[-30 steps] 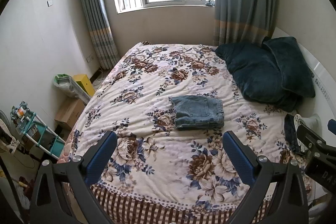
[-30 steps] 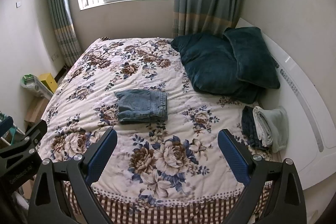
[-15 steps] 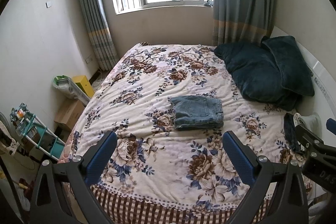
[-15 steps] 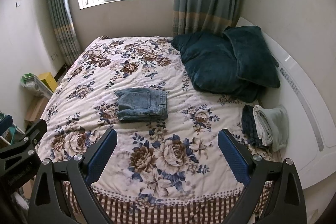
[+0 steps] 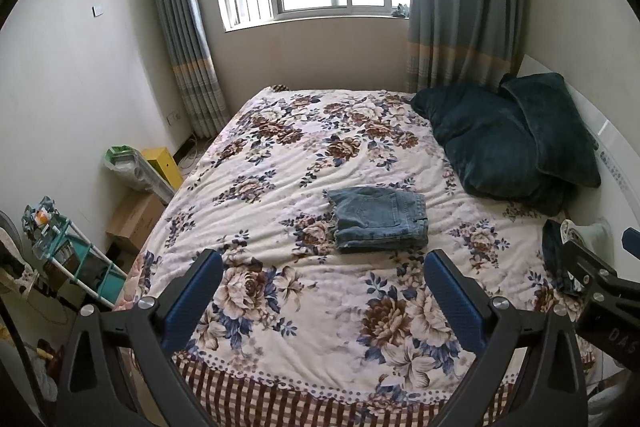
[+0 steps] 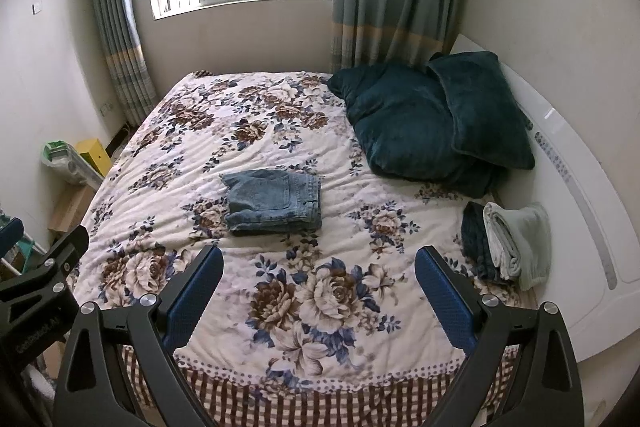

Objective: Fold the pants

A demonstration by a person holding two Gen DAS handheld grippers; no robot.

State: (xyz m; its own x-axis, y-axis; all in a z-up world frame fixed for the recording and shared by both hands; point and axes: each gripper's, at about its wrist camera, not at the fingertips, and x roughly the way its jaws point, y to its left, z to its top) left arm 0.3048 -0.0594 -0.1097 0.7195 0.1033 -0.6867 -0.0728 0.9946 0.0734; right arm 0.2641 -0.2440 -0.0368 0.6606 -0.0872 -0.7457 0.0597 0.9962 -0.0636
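Observation:
A pair of blue denim pants [image 5: 378, 219] lies folded into a compact stack in the middle of the floral bed cover [image 5: 320, 307]; it also shows in the right wrist view [image 6: 274, 201]. My left gripper [image 5: 323, 275] is open and empty, held above the bed's near edge, well short of the pants. My right gripper [image 6: 319, 269] is open and empty too, beside the left one. Part of the right gripper's body [image 5: 600, 291] shows at the right edge of the left wrist view.
Two dark teal pillows [image 6: 432, 123] lie at the bed's right by the white headboard [image 6: 580, 227]. Folded clothes [image 6: 508, 243] sit near it. A yellow box [image 5: 164, 163], a cardboard box [image 5: 132, 219] and a teal rack [image 5: 76, 259] stand left of the bed.
Both grippers have pulled back and risen very slightly; the view barely shifts. The pants lie unchanged and both grippers stay open.

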